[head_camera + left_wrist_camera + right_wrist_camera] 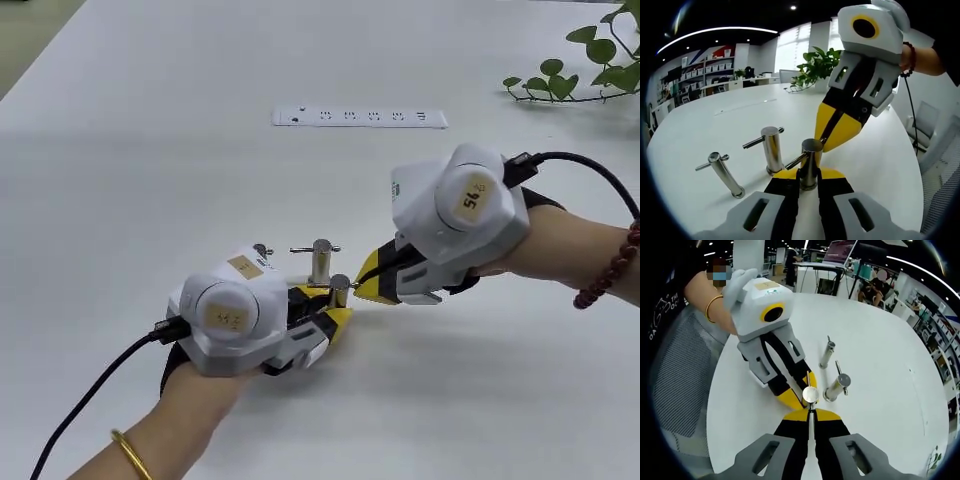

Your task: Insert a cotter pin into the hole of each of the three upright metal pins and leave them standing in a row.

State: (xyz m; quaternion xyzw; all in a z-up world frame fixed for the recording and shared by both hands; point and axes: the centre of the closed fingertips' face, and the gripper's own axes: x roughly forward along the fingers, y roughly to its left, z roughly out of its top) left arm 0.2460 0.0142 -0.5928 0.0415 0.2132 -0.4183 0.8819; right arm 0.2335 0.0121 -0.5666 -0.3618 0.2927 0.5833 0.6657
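Three upright metal pins stand in a row on the white table [150,150]. The nearest pin [340,291] [810,165] [810,395] sits between the jaws of my left gripper [335,316] [809,175], which is shut on its lower shaft. My right gripper [362,288] [811,416] comes in from the right, shut on a thin cotter pin [811,422] whose far end [794,161] sticks out of that pin's side. The middle pin [320,262] [773,150] and the far pin [262,250] [726,174] each carry a cotter pin crosswise.
A white power strip [360,117] lies further back on the table. A leafy plant [590,65] trails in at the back right. Black cables run from both grippers towards the near edge and the right.
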